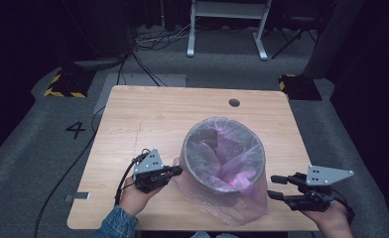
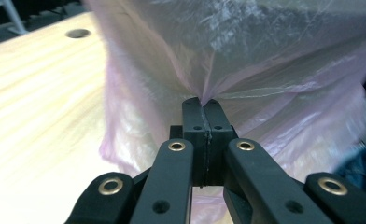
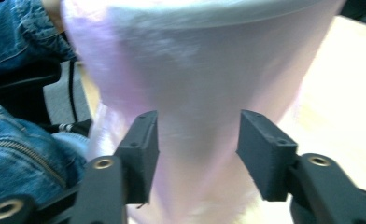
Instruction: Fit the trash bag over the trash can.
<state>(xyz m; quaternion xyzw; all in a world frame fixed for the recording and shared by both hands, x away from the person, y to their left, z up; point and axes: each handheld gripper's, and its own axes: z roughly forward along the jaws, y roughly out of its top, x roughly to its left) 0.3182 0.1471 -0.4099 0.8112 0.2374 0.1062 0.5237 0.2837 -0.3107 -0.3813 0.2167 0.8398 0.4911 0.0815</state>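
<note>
While the high view looks down on a light wood table w/ a round cable hole near the far edge, the bin lined w/ a pink bag sits right of centre, toward the near edge. Grey carpet around, white desk frame behind, cables on floor, yellow-black blocks at both far corners. Left gripper at bin's left side, right gripper just off its right. Left gripper view: jaws pressed together, pinching bag film. Right gripper view: jaws spread, bag-covered bin wall beyond them, not touching; denim sleeve at left.
</note>
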